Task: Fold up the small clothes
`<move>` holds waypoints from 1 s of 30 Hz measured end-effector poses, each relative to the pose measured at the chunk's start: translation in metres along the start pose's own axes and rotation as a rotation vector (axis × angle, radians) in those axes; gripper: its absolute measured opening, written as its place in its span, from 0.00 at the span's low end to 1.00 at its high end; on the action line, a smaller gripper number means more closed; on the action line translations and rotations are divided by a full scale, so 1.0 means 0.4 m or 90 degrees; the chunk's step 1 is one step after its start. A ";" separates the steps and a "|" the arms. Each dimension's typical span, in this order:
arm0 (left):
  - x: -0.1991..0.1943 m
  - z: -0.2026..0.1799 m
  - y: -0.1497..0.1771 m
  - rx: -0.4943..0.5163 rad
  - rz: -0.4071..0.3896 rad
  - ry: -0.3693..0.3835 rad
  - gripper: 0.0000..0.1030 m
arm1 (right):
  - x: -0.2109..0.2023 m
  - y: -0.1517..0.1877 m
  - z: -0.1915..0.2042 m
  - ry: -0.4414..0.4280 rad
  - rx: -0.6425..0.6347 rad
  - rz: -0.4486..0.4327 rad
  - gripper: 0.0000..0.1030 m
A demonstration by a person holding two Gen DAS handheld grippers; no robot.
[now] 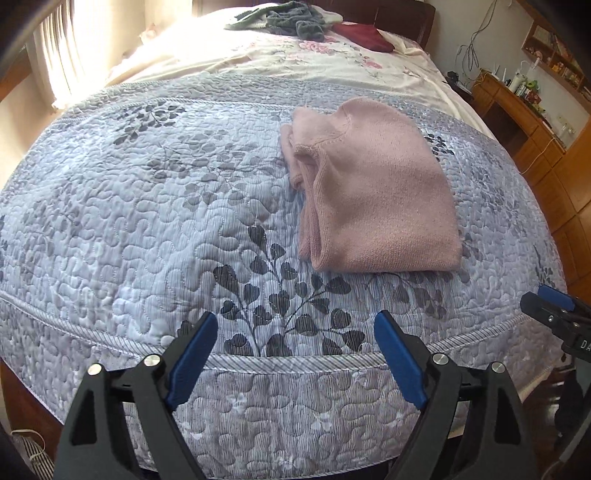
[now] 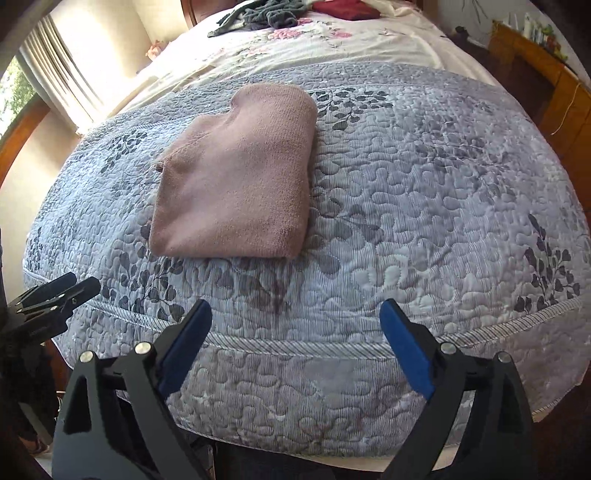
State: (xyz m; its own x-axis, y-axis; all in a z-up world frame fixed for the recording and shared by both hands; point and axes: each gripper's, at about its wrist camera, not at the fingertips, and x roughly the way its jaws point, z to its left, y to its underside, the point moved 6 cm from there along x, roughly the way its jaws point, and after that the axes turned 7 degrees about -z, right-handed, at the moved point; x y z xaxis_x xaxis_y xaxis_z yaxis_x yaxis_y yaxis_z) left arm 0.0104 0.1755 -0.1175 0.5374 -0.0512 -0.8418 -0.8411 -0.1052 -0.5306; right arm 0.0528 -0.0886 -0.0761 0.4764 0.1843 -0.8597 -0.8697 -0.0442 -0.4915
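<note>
- Pink knit sweater (image 1: 376, 188) lies folded flat on the blue-grey quilt (image 1: 147, 206) covering the bed, a little in from the near edge, roughly mid-width.
- Left gripper (image 1: 295, 354) hangs over the near edge of the bed, fingers (image 1: 194, 363) spread wide, holding nothing, well short of the sweater.
- Right gripper (image 2: 295, 347) also over the near edge, fingers (image 2: 406, 354) wide apart, empty; sweater lies ahead and to its left.
- Each gripper shows at the side of the other's view.
- Far end of bed: grey-green clothes (image 1: 291, 18) and a dark red garment (image 1: 364, 35) on the floral sheet (image 1: 295, 59).
- Wooden furniture (image 1: 517, 107) beside the right edge of the bed.
</note>
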 end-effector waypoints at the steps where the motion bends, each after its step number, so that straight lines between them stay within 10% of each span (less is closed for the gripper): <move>1: -0.008 -0.003 0.002 0.002 -0.002 -0.004 0.85 | -0.009 0.002 0.002 0.010 -0.001 -0.002 0.90; 30: -0.192 -0.031 0.025 0.032 -0.061 -0.062 0.85 | -0.202 0.021 0.104 0.085 -0.034 -0.068 0.96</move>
State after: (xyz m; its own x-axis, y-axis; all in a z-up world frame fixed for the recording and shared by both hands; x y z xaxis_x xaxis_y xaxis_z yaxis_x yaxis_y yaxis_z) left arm -0.0384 0.1661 -0.0569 0.6092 0.0538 -0.7912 -0.7894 -0.0542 -0.6115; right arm 0.0017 -0.0629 -0.0048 0.5822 0.0584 -0.8109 -0.8066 -0.0838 -0.5852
